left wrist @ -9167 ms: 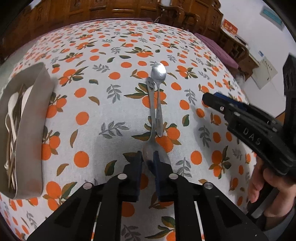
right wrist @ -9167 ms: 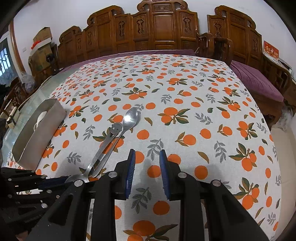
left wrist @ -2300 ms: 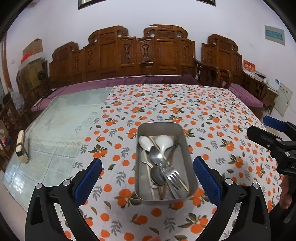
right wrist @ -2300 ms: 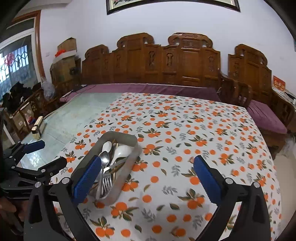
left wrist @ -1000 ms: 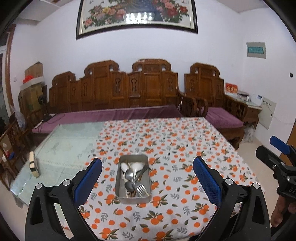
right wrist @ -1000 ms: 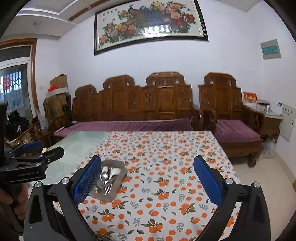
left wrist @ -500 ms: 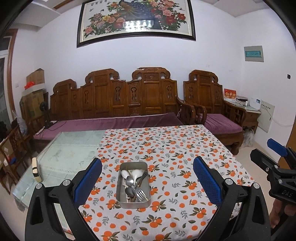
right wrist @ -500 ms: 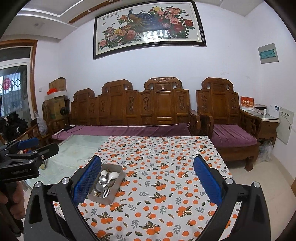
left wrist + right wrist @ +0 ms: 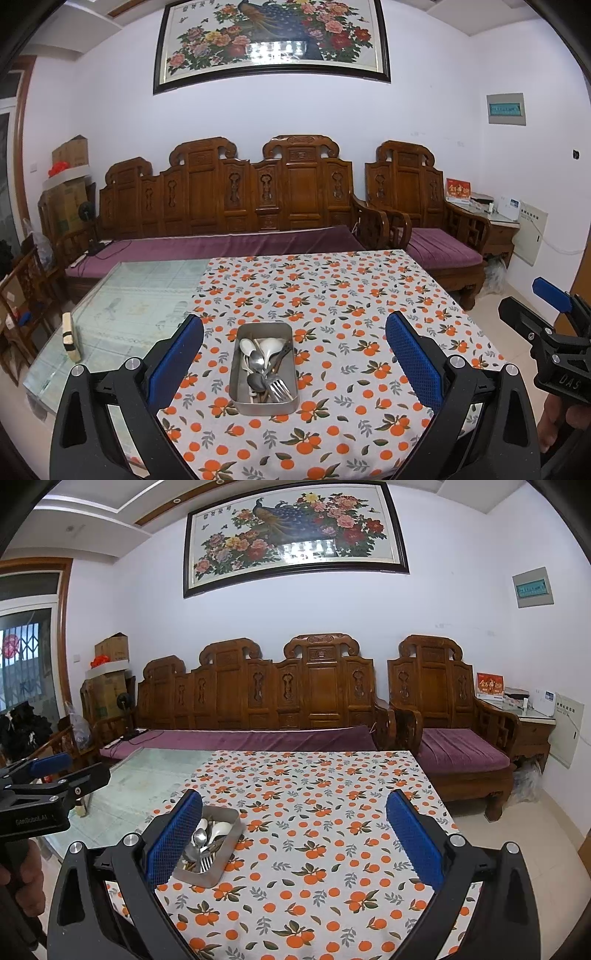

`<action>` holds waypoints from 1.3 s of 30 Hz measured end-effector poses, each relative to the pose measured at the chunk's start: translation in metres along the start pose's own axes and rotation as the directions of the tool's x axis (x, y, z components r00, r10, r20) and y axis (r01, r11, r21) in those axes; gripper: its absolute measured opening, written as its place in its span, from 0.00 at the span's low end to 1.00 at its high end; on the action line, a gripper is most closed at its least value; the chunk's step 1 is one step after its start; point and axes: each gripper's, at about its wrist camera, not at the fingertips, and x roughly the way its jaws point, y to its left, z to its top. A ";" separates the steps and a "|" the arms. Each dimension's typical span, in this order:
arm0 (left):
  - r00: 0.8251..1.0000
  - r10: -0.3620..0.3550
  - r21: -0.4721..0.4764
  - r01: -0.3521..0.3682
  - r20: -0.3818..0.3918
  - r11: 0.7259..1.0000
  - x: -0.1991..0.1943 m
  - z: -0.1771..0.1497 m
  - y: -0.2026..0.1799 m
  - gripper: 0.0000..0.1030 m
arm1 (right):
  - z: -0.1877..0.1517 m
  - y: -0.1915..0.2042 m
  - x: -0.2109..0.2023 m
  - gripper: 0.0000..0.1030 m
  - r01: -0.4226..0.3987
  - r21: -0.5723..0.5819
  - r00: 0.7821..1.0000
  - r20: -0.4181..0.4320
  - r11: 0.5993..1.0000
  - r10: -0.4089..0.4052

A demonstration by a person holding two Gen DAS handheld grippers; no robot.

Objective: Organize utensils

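Peacock painting (image 9: 271, 38) hangs above carved wooden bench (image 9: 236, 206), orange-print tablecloth (image 9: 332, 295) below

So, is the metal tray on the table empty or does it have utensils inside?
Not empty. The metal tray holds several utensils: a fork and spoons lie inside it, handles crossing.

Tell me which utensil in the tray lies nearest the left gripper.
The fork. Its tines lie at the near end of the metal tray, closest to the open left gripper. The spoons and the white ladle sit farther back.
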 end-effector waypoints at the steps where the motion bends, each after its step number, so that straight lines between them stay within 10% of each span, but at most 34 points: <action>1: 1.000 0.000 0.000 0.000 0.000 1.000 0.000 0.000 0.000 0.92 | 0.000 0.000 0.000 0.97 0.000 0.000 1.000 0.000 1.000 0.000; 39: 1.000 0.001 -0.006 -0.001 0.007 1.000 -0.001 0.001 -0.001 0.92 | 0.001 0.002 0.000 0.97 -0.006 -0.001 1.000 -0.002 1.000 0.006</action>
